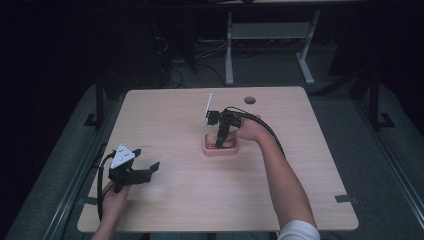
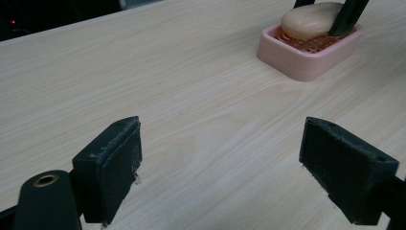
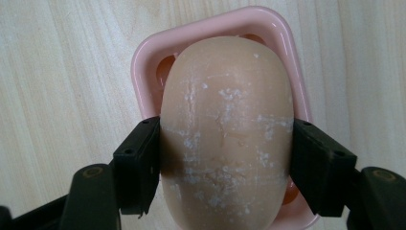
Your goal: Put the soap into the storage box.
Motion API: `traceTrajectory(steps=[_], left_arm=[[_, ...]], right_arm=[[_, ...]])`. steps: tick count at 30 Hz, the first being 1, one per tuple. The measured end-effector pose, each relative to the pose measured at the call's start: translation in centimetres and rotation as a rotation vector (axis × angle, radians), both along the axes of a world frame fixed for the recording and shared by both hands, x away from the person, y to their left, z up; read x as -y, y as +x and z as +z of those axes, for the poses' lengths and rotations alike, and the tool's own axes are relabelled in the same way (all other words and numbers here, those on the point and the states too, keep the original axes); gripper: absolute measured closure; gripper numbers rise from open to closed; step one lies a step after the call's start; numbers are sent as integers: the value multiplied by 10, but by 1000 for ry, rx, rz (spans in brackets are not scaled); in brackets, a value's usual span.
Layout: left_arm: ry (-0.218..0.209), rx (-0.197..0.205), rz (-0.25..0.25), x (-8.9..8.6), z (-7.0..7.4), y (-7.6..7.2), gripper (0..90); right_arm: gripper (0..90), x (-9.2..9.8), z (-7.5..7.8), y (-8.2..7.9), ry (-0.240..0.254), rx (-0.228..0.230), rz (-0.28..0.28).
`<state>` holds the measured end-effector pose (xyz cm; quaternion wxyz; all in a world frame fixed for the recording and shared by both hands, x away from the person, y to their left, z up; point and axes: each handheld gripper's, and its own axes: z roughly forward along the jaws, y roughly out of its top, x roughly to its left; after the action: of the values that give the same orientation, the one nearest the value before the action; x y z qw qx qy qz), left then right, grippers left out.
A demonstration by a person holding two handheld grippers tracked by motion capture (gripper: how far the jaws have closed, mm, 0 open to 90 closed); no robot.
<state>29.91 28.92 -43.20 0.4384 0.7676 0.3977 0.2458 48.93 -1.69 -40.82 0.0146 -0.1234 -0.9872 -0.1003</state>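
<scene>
- Soap bar (image 3: 225,134): tan, oval, centre of the right gripper view, over the pink soap dish (image 3: 143,62); pinched across its width, probably for lifting or seating.
- Right gripper (image 3: 225,158): jaws clamped on the bar's two sides.
- Left gripper (image 2: 220,167): lower frame, jaws wide apart over bare table (image 2: 191,96), apparently idle.

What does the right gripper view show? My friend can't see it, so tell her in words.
The right gripper squeezes a tan soap bar between its two black jaws, above a pink soap dish on a pale wooden table.
</scene>
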Motion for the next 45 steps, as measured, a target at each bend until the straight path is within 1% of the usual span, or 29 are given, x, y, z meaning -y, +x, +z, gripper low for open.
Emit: traceTrajectory(steps=[10, 17, 20, 29, 31, 32, 33, 34, 36, 41, 45], left_arm=[[0, 2, 2, 0, 0, 0, 143], [0, 3, 2, 0, 0, 0, 143], [1, 3, 2, 0, 0, 0, 143], [1, 4, 3, 0, 0, 0, 143], [0, 4, 3, 0, 0, 0, 143], [2, 3, 3, -1, 0, 0, 143], [2, 3, 3, -1, 0, 0, 143], [2, 3, 3, 0, 0, 0, 143], [1, 3, 3, 0, 0, 0, 143], [1, 5, 2, 0, 0, 0, 143], [2, 4, 1, 0, 0, 0, 143]], right_arm=[[312, 0, -2, 1, -9, -8, -6], [311, 0, -3, 2, -6, -11, -2], [311, 0, -4, 2, -15, -15, -6], [312, 0, -5, 3, -13, -16, -9], [324, 0, -5, 3, -13, -15, -7], [339, 1, -4, 2, -10, -18, -11], [352, 2, -1, 3, 15, -17, -12], [349, 2, 1, 4, 28, -14, -15], [346, 3, 3, 3, 29, -8, -13], [326, 6, 5, 2, 26, -21, -26], [312, 10, 6, 2, 37, -19, -35]])
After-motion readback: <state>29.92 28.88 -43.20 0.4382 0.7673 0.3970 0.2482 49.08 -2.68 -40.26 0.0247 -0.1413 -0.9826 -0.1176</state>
